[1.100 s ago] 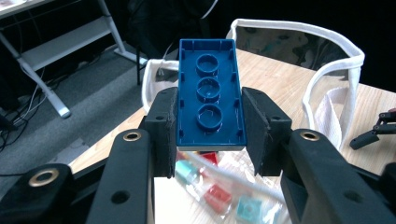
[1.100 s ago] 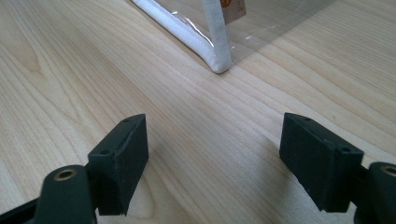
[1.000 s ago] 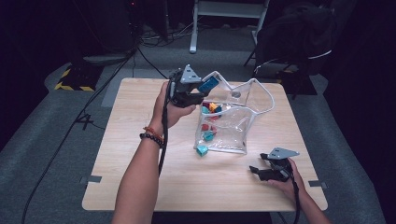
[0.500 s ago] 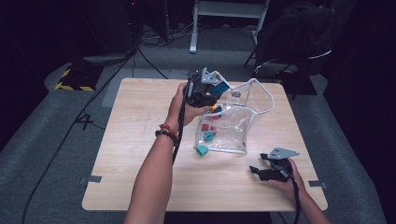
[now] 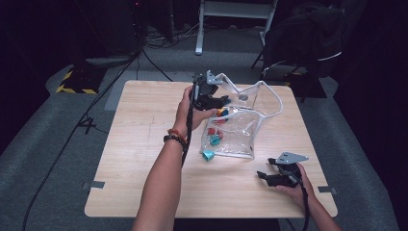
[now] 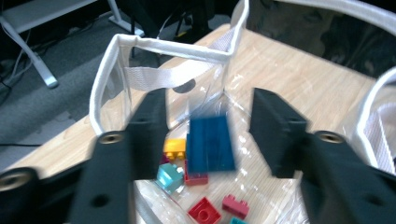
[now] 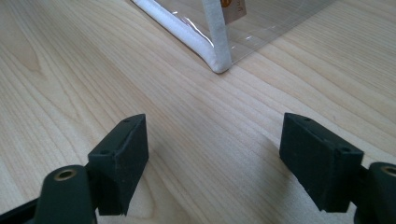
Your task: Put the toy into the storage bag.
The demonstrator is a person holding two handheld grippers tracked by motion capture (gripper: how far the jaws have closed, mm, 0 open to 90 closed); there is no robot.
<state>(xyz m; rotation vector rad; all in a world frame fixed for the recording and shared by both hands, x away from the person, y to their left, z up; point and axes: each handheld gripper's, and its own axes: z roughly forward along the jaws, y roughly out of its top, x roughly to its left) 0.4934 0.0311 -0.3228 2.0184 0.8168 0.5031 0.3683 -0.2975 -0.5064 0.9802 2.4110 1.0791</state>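
No legible text; orange tag [image 7: 232, 9] on bag unreadable.
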